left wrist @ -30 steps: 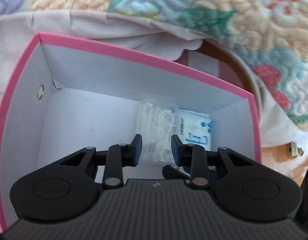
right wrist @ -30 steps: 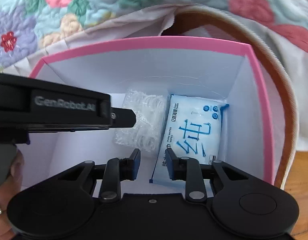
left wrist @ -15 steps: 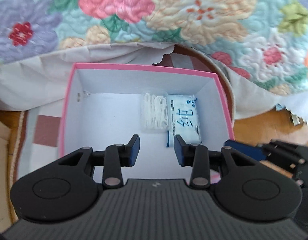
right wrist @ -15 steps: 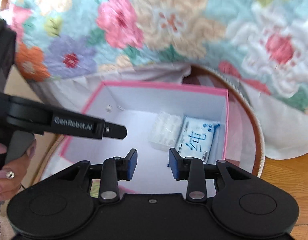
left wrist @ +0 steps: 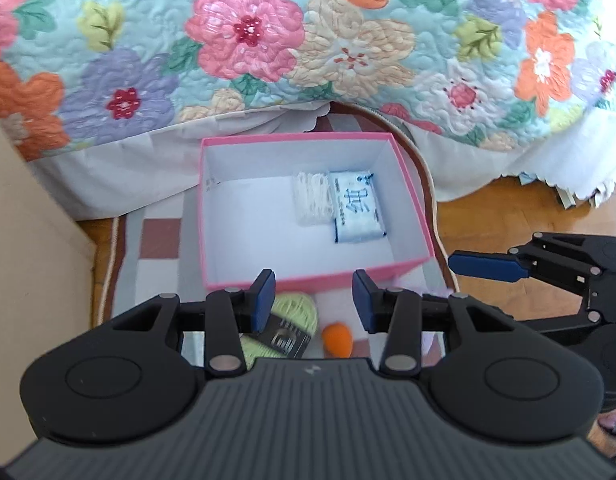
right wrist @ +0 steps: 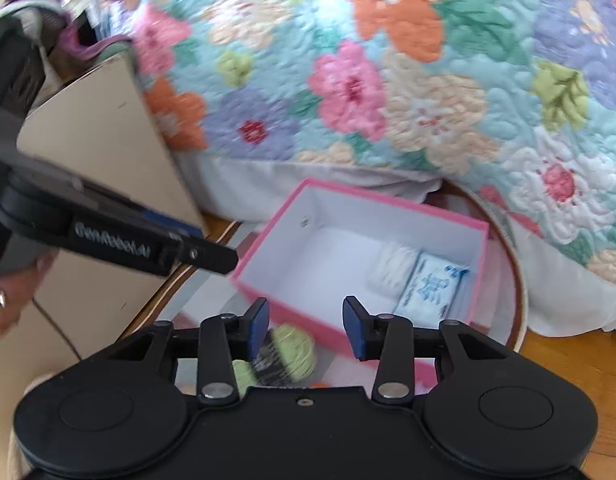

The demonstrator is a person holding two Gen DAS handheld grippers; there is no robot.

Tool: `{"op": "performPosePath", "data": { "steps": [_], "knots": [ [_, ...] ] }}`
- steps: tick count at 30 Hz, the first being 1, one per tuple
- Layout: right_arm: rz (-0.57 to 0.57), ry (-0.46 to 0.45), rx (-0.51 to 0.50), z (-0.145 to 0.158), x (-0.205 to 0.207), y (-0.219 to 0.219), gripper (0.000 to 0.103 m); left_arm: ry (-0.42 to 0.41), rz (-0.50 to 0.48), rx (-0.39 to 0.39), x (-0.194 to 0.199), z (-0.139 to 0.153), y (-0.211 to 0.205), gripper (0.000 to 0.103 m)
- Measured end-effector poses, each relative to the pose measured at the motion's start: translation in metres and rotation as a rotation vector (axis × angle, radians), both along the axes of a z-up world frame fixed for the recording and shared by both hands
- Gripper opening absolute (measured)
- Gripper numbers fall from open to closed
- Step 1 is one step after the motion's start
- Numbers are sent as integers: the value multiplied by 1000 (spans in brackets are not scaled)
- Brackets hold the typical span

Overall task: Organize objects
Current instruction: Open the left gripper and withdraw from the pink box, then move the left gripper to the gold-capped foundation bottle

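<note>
Presently, pink box (left wrist: 308, 276) on checked mat, holding clear floss-pick bag (left wrist: 313, 199) beside blue wet-wipes pack (left wrist: 357, 213), left gripper (left wrist: 314, 300) and right gripper (right wrist: 306, 326) jaws just widening, empty, green yarn ball (left wrist: 296, 320) and orange sponge (left wrist: 337, 339) outside box.

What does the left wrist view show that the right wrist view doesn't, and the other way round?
Left wrist only: the whole orange ball beside the yarn, and the right gripper from the side. Right wrist only: a hand with a ring holding the left gripper, and the beige cabinet's top. Both: pink box holding the floss picks and wipes pack, green yarn in front of the box, floral quilt, and each view's own open, empty jaws.
</note>
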State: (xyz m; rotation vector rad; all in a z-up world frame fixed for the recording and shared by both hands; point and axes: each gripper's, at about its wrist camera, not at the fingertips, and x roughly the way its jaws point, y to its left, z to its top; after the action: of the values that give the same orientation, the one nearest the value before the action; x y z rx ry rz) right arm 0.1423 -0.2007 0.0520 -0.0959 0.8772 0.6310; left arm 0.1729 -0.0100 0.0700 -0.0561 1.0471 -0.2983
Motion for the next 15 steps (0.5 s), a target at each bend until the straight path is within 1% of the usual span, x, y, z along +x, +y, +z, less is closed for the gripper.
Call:
{"op": "performPosePath", "data": {
  "steps": [1, 4, 9, 12, 15],
  "knots": [
    [28, 6, -3, 2, -7, 2, 47, 1, 3, 10, -7, 3, 4, 44],
    [88, 16, -10, 11, -25, 7, 50, 6, 2, 29, -27, 7, 12, 46],
    [163, 18, -26, 19, -51, 17, 57, -19, -6, 24, -63, 8, 21, 46],
    [188, 28, -32, 16, -63, 24, 59, -20, -15, 16, -78, 5, 27, 49],
    [202, 72, -26, 8, -71, 32, 60, -6, -10, 10, -86, -6, 34, 51]
  ]
}}
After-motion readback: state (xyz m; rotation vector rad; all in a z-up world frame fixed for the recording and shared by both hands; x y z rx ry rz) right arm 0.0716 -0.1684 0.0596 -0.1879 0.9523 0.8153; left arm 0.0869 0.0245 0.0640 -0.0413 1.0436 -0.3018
